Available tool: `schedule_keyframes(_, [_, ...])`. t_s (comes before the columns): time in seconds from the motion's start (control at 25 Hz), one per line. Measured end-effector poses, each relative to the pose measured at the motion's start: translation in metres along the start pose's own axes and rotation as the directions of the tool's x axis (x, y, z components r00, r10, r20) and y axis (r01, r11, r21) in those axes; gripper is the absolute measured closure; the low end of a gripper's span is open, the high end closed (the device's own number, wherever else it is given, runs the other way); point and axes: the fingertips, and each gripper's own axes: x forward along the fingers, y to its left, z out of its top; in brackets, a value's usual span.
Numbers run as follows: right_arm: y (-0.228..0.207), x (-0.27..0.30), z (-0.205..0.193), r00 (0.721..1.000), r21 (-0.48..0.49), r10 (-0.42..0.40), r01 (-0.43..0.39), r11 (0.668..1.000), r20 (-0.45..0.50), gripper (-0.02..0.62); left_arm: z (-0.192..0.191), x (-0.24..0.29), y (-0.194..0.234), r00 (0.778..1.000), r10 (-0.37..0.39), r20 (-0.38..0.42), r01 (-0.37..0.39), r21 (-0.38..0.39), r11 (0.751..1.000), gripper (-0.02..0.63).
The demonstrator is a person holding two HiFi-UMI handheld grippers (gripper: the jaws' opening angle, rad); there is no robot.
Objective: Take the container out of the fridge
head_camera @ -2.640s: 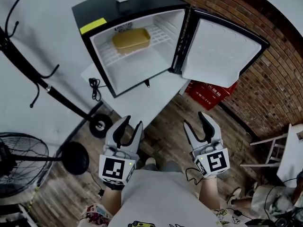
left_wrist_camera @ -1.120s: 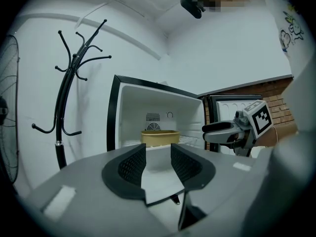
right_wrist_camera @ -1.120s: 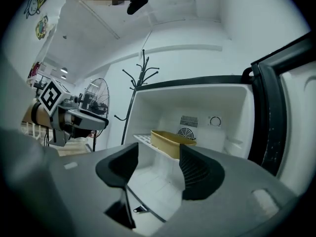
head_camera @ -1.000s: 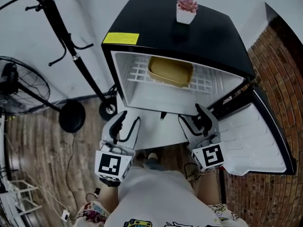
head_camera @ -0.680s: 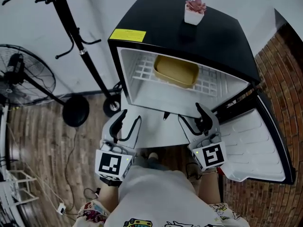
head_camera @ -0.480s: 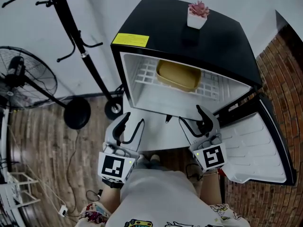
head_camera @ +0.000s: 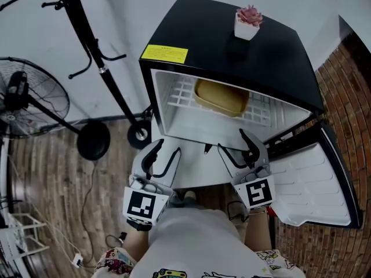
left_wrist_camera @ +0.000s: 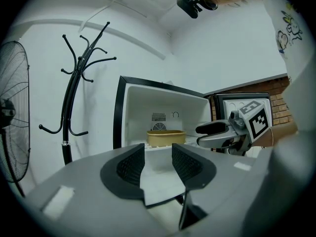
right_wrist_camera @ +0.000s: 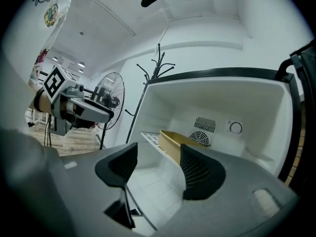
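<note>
A yellow-tan container (head_camera: 222, 97) sits on the white wire shelf (head_camera: 181, 91) inside the small black fridge (head_camera: 232, 45), whose door (head_camera: 316, 184) hangs open at the right. In the gripper views the container (left_wrist_camera: 166, 138) (right_wrist_camera: 178, 143) stands at the back, under the fan grille. My left gripper (head_camera: 161, 158) hovers open in front of the fridge's lower left, nothing between its fingers. My right gripper (head_camera: 242, 149) is open too, just before the fridge's floor, empty. Both stay outside the cabinet, well short of the container.
A pink potted plant (head_camera: 248, 22) stands on the fridge top. A black coat stand (head_camera: 93, 57) and a floor fan (head_camera: 23, 97) are to the left. Brick wall (head_camera: 348, 97) lies right of the open door. The floor is wooden planks.
The view has closed in on the fridge and shifted slightly. Both grippers have edged forward toward the open cabinet, and the left one's jaws have spread a little wider.
</note>
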Motion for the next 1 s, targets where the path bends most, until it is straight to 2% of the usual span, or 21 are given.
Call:
schedule_keyframes(0.4, [0.007,0.019,-0.002,0.998,-0.066,0.034,-0.037,0.997,-0.047,0.33,0.003,-0.001,-0.002,0.999,-0.015,0.03,0.015,0.003,1.0,0.436])
schedule_keyframes(0.68, [0.009,0.03,0.004,0.993,-0.179,0.056,-0.073,0.981,-0.099,0.33,0.004,0.001,-0.003,0.999,-0.019,0.035,0.019,0.001,1.0,0.436])
schedule_keyframes(0.84, [0.006,0.037,0.003,0.995,-0.193,0.055,-0.069,0.979,-0.08,0.33,0.004,0.002,-0.005,0.999,-0.023,0.037,0.022,0.002,1.0,0.436])
schedule_keyframes(1.0, [0.001,0.045,0.001,0.992,-0.235,0.041,-0.069,0.969,-0.118,0.33,0.004,0.005,-0.007,0.999,-0.024,0.039,0.024,0.003,1.0,0.436])
